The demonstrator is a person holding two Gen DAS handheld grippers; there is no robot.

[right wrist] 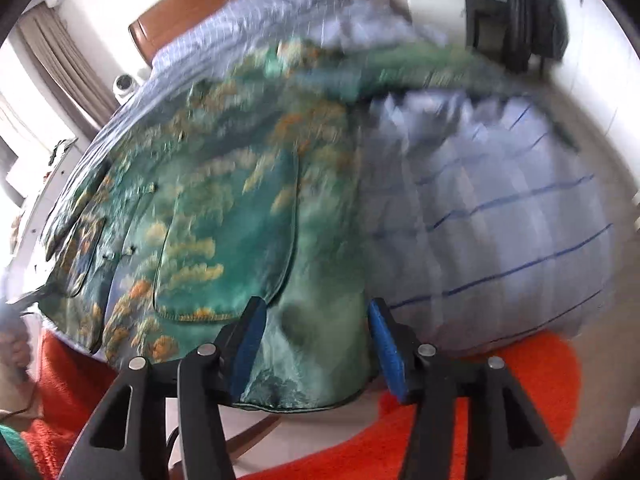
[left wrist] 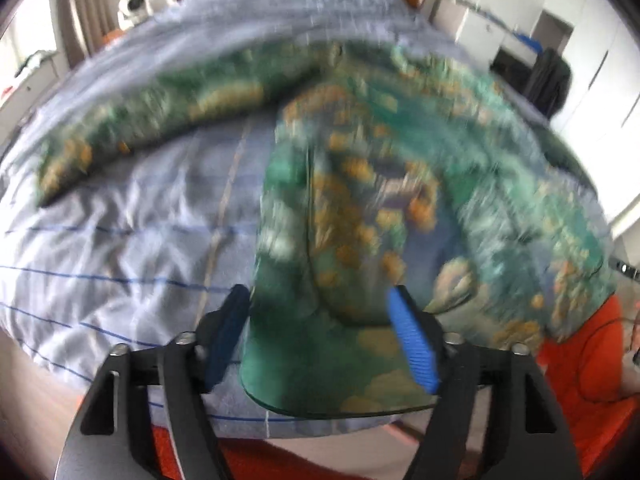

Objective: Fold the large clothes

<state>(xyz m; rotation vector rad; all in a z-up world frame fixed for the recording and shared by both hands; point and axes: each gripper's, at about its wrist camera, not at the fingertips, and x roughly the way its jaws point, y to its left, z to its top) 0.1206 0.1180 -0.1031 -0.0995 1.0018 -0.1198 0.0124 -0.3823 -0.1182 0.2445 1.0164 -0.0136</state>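
Observation:
A large green garment with orange and yellow print [left wrist: 360,184] lies spread on a bed with one sleeve stretched to the left. It also shows in the right wrist view [right wrist: 224,208]. My left gripper [left wrist: 320,300] is open, its blue pads [left wrist: 412,340] wide apart on either side of the garment's near hem. My right gripper [right wrist: 316,312] is open too, straddling the garment's near right corner, and its blue pads [right wrist: 386,348] do not pinch the cloth. Both views are blurred by motion.
The bed has a pale blue striped sheet [left wrist: 120,232] and a wooden headboard [right wrist: 224,4]. An orange rug [right wrist: 440,436] lies on the floor below the near bed edge. A dark chair [left wrist: 548,76] and white cabinets stand at the far right.

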